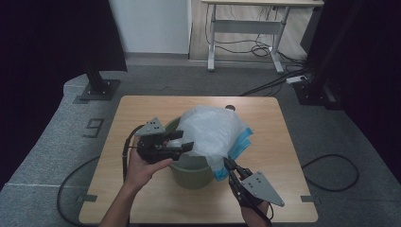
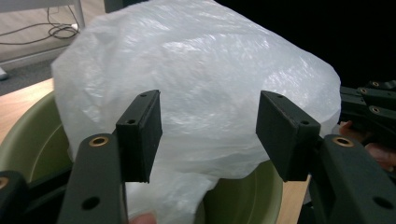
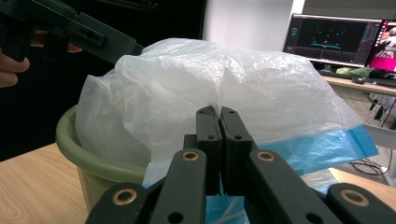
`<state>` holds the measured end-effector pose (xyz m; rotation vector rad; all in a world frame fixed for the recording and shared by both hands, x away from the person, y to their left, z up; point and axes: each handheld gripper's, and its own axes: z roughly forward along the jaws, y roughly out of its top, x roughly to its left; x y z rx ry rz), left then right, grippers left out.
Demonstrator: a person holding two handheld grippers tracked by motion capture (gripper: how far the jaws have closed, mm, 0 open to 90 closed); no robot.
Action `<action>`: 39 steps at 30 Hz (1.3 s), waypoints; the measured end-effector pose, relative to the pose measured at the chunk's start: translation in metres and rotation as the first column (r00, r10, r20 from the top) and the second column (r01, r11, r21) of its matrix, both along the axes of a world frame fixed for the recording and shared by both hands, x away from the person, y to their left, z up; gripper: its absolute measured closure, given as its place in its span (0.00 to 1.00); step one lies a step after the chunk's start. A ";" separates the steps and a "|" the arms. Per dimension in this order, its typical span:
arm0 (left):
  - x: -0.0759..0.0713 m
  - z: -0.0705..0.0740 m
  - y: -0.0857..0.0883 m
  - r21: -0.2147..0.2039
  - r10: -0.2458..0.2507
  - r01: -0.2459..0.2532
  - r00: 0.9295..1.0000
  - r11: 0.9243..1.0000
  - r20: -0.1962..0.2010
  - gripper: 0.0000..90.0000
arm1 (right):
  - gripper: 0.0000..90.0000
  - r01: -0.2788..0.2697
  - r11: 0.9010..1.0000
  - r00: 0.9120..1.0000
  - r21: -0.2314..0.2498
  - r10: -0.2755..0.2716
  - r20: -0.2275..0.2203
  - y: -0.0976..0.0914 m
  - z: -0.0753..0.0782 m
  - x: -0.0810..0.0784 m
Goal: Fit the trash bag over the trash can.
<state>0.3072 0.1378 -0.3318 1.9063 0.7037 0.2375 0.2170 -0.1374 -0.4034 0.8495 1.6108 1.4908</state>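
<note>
Bag: crinkled, translucent white, blue-edged

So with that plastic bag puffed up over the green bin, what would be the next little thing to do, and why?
Probably bring the open left gripper onto the near edge of the bag and close on it. The right gripper pinches the blue-trimmed side, while the rest billows loose above the bin, so a second hold seems needed to spread it over the rim.

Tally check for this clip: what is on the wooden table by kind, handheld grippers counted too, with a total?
Round olive-green plastic bin: 1
Translucent white plastic bag with blue edge: 1
Black two-jaw grippers: 2, left gripper open beside the bag, right gripper shut on the bag
Total: 4
</note>
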 end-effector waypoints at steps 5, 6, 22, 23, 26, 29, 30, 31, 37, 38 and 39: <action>-0.005 0.000 -0.003 -0.004 -0.017 0.017 1.000 1.000 0.004 0.42 | 0.97 -0.011 1.000 1.000 -0.016 0.010 -0.013 0.005 -0.001 0.004; -0.005 0.000 -0.003 -0.007 -0.023 0.023 1.000 1.000 0.002 0.42 | 0.97 -0.013 1.000 1.000 -0.016 0.012 -0.016 0.006 0.000 0.004; -0.012 -0.009 -0.015 0.016 -0.083 0.083 0.997 0.996 -0.011 0.29 | 0.97 -0.034 0.998 0.998 -0.046 0.031 -0.049 0.019 -0.004 0.008; -0.013 -0.008 -0.015 0.017 -0.086 0.086 0.996 0.996 -0.009 0.29 | 0.97 -0.035 0.998 0.998 -0.049 0.032 -0.050 0.019 -0.004 0.008; -0.016 -0.007 -0.016 0.018 -0.094 0.094 0.996 0.995 -0.002 0.29 | 0.97 -0.033 0.998 0.998 -0.053 0.030 -0.059 0.020 -0.004 0.008; -0.020 -0.005 -0.017 0.023 -0.097 0.096 0.995 0.995 0.012 0.28 | 0.97 -0.027 0.998 0.998 -0.051 0.024 -0.060 0.020 -0.003 0.009; -0.021 -0.004 -0.017 0.025 -0.095 0.095 0.995 0.995 0.017 0.28 | 0.97 -0.026 0.998 0.998 -0.051 0.023 -0.057 0.019 -0.002 0.009; -0.022 -0.004 -0.018 0.030 -0.095 0.094 0.995 0.995 0.021 0.28 | 0.97 -0.025 0.998 0.998 -0.049 0.023 -0.054 0.020 -0.002 0.009; -0.022 -0.007 -0.027 0.068 -0.084 0.082 0.996 0.994 0.030 0.33 | 0.97 -0.033 0.998 0.999 -0.050 0.031 -0.039 0.023 0.000 0.006; -0.021 -0.008 -0.027 0.068 -0.083 0.081 0.996 0.994 0.030 0.35 | 0.97 -0.034 0.998 0.999 -0.051 0.033 -0.038 0.023 0.000 0.005; -0.020 -0.009 -0.027 0.062 -0.085 0.083 0.996 0.995 0.029 0.39 | 0.97 -0.036 0.998 0.999 -0.049 0.035 -0.038 0.022 0.000 0.005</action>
